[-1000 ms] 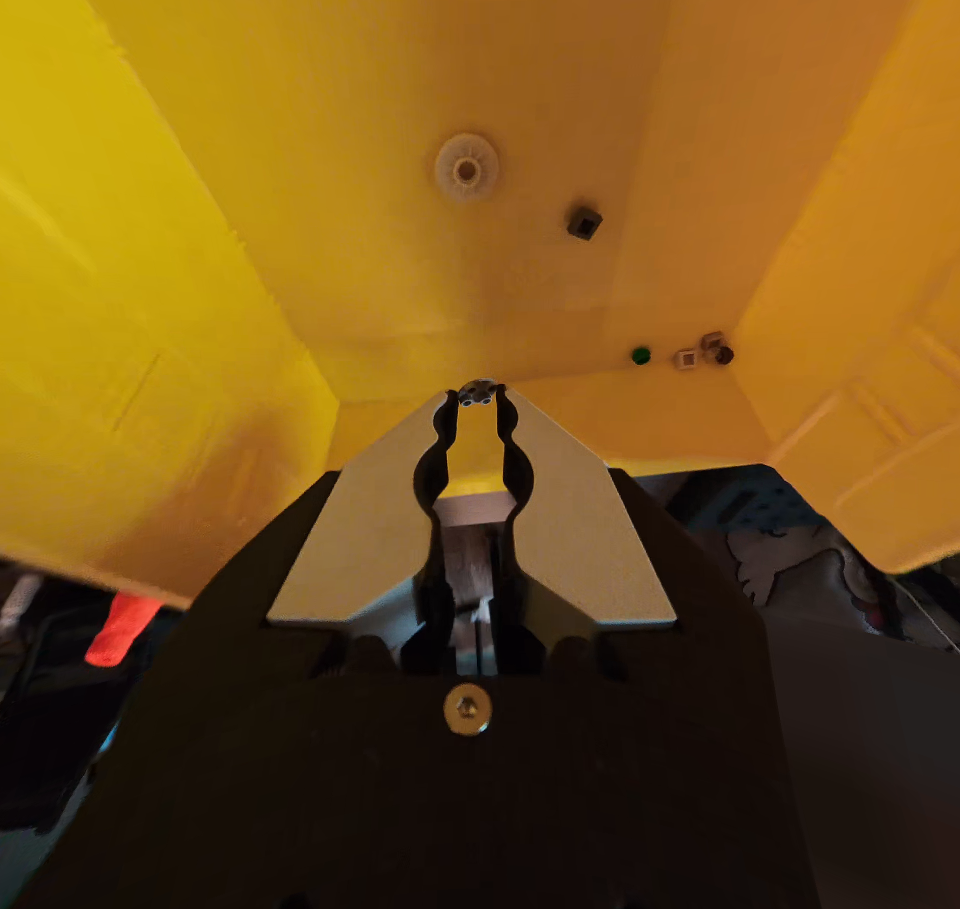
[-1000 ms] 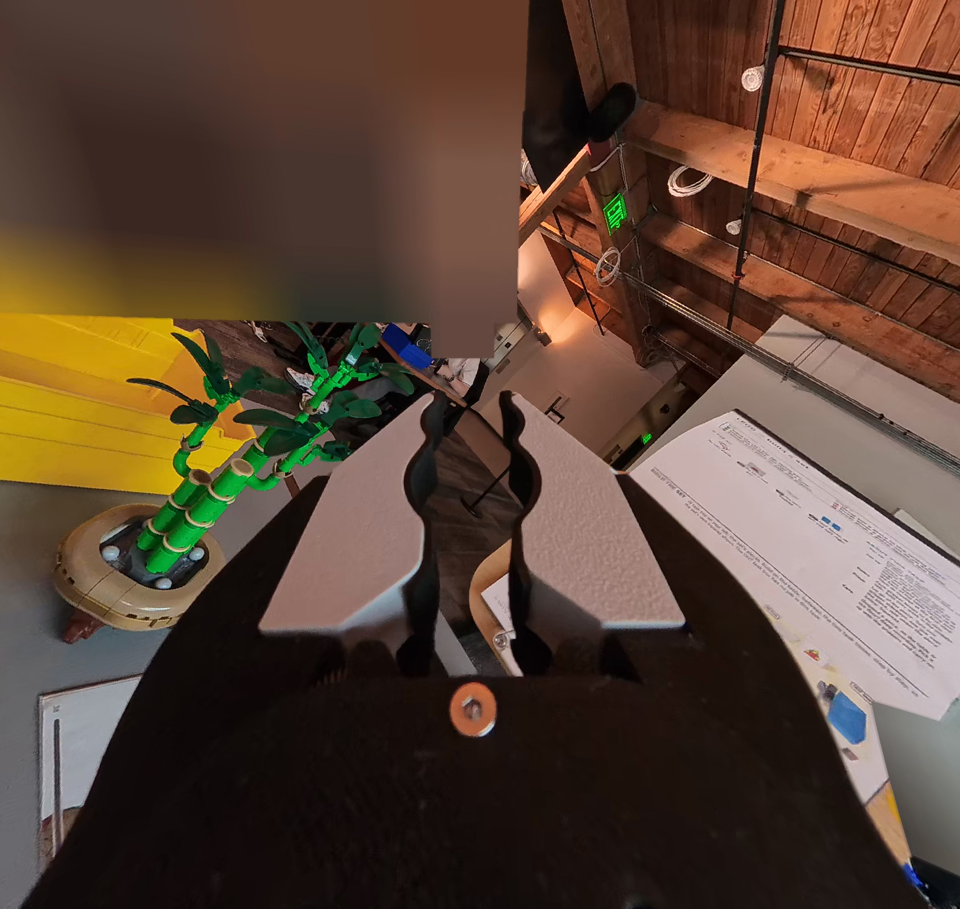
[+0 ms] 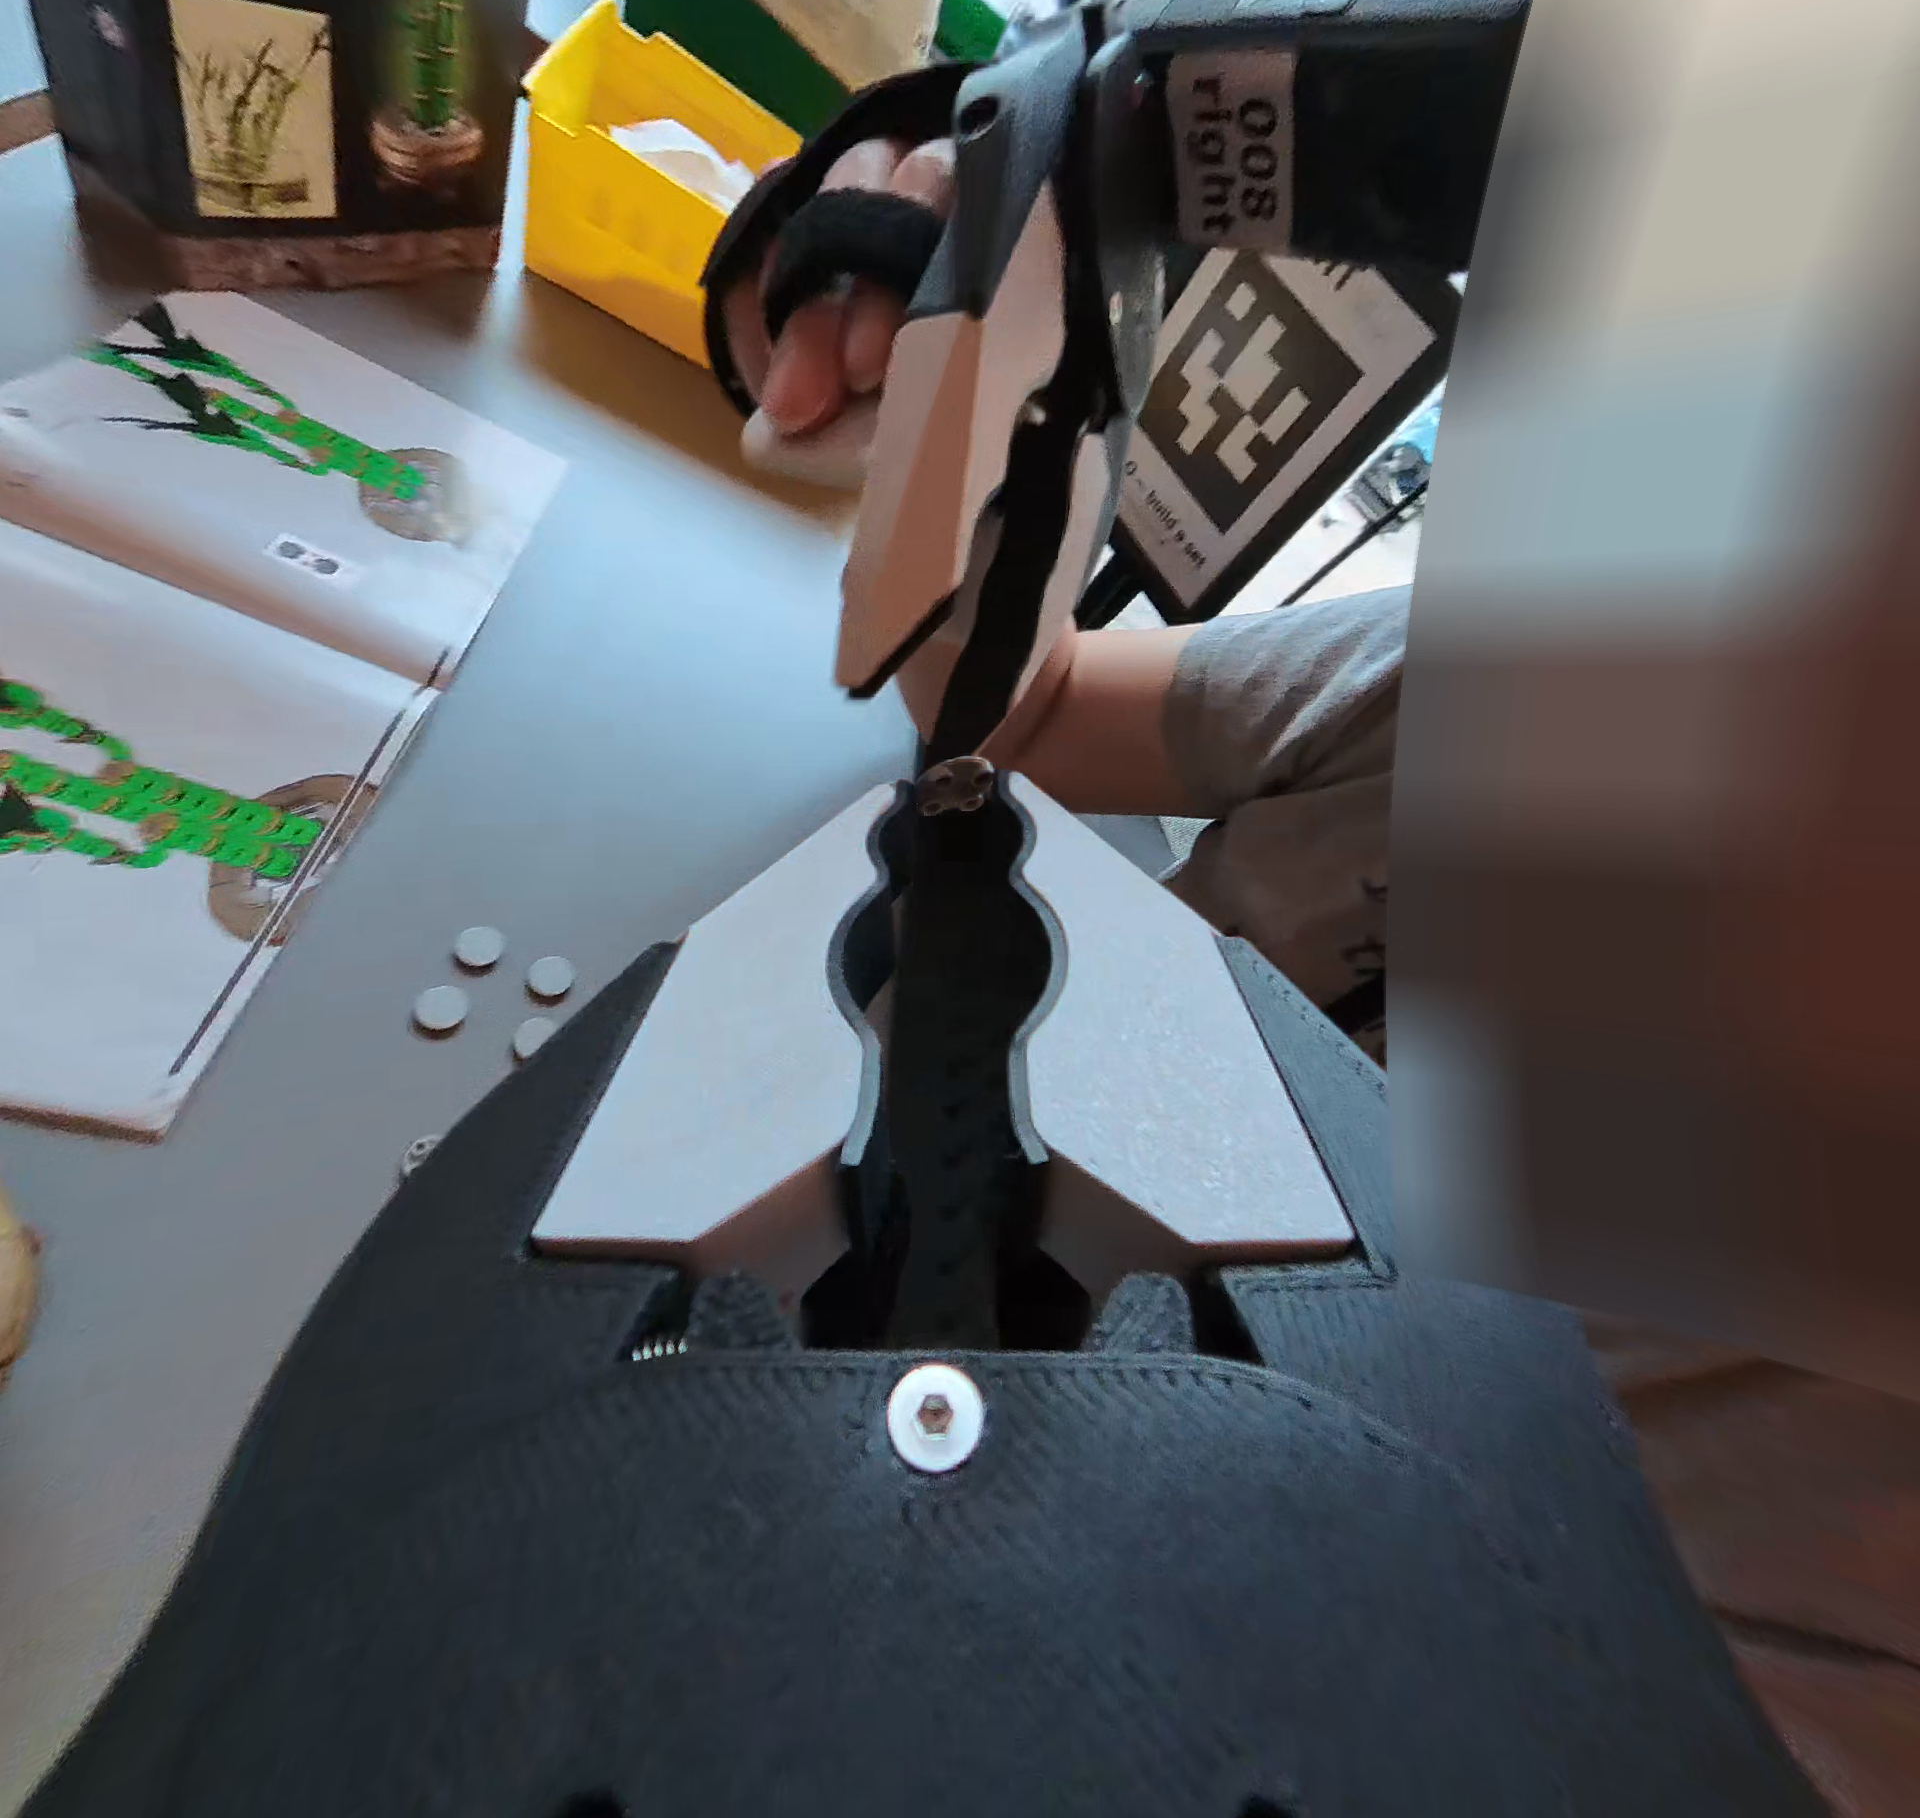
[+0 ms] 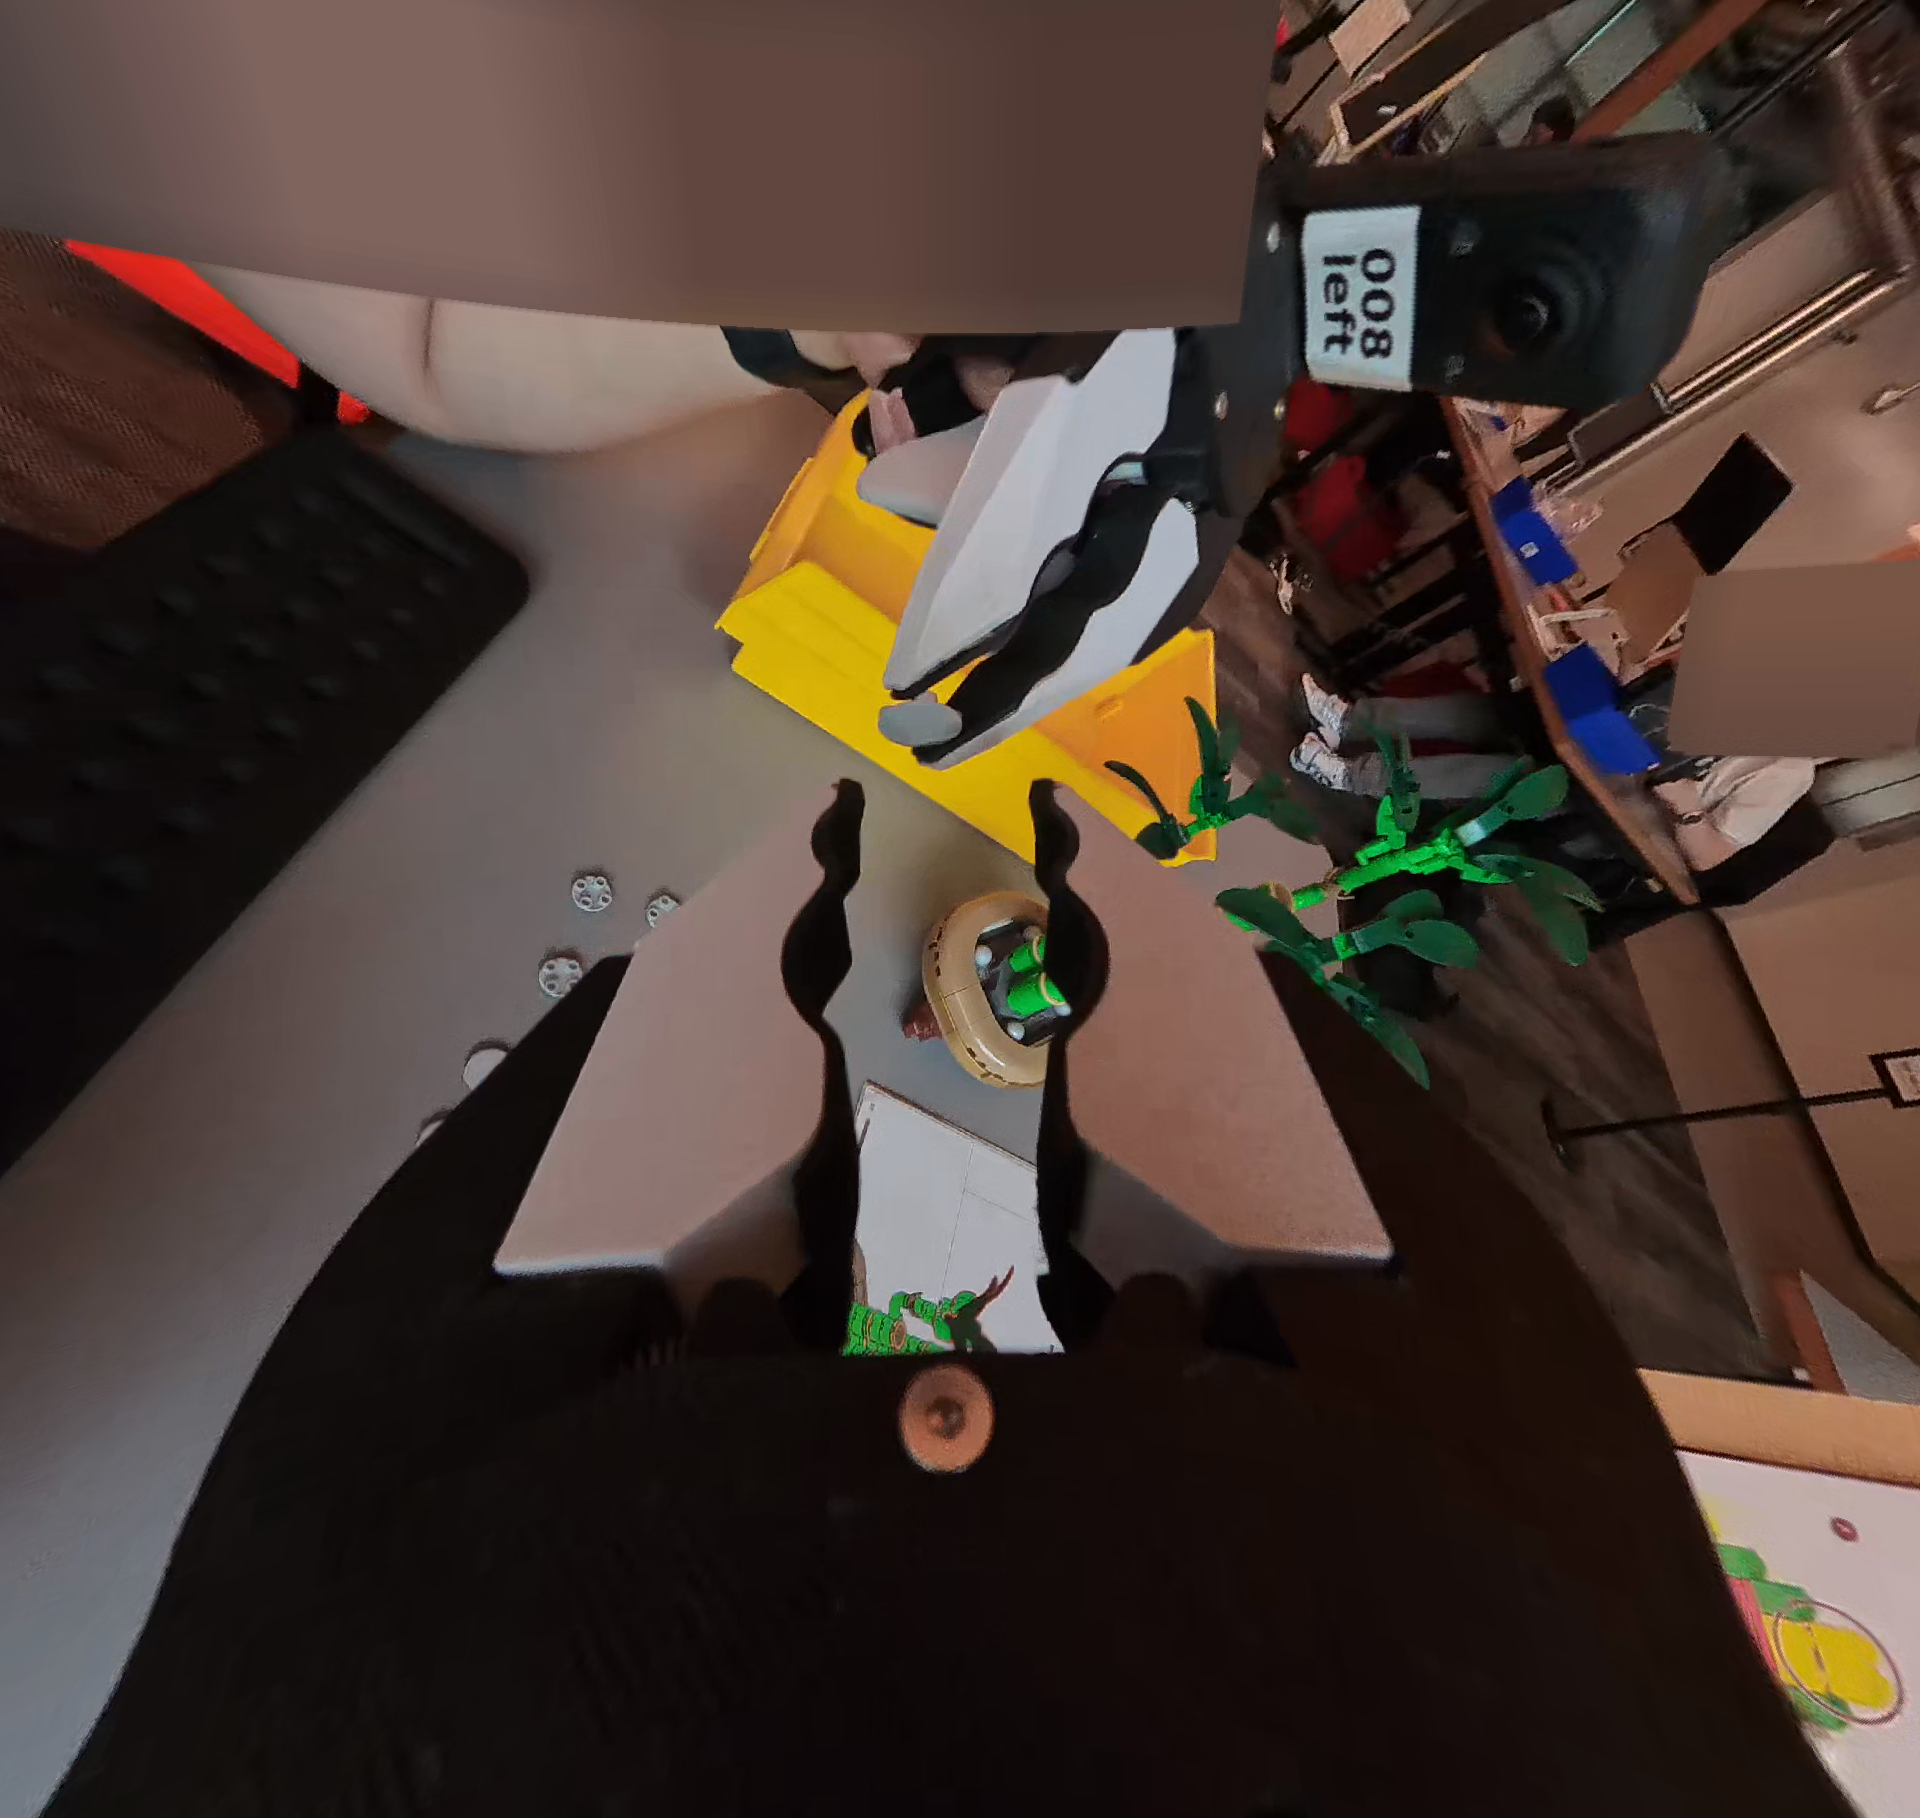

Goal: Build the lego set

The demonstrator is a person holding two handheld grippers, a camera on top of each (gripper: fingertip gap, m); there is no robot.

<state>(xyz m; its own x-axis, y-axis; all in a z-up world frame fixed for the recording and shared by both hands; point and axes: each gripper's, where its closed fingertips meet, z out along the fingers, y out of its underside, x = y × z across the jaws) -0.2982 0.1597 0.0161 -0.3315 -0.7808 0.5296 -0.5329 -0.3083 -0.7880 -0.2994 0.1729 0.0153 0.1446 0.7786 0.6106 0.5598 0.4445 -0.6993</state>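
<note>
Now the left tongs [image 3: 954, 792] pinch a small round grey piece [image 3: 957, 789] at their very tips, lifted clear of the table [image 3: 644, 688], probably to carry it to the bamboo model [image 4: 1003, 984] near the yellow bin [image 4: 831, 625]. Meanwhile the right tongs [image 4: 943, 797] hang spread and empty above that model, likely ready to steady it.

the left tool [image 3: 957, 789] is closed down on a small round grey piece [image 3: 957, 787], pinched at the very tips of its fingers [image 3: 727, 1072]. the right tool [image 4: 943, 800] stands with its fingers [image 4: 686, 1093] parted, nothing between them. the two tools point toward each other, tips near but apart. a hand [image 3: 831, 314] in a black strap grips the right tool's handle.
</note>
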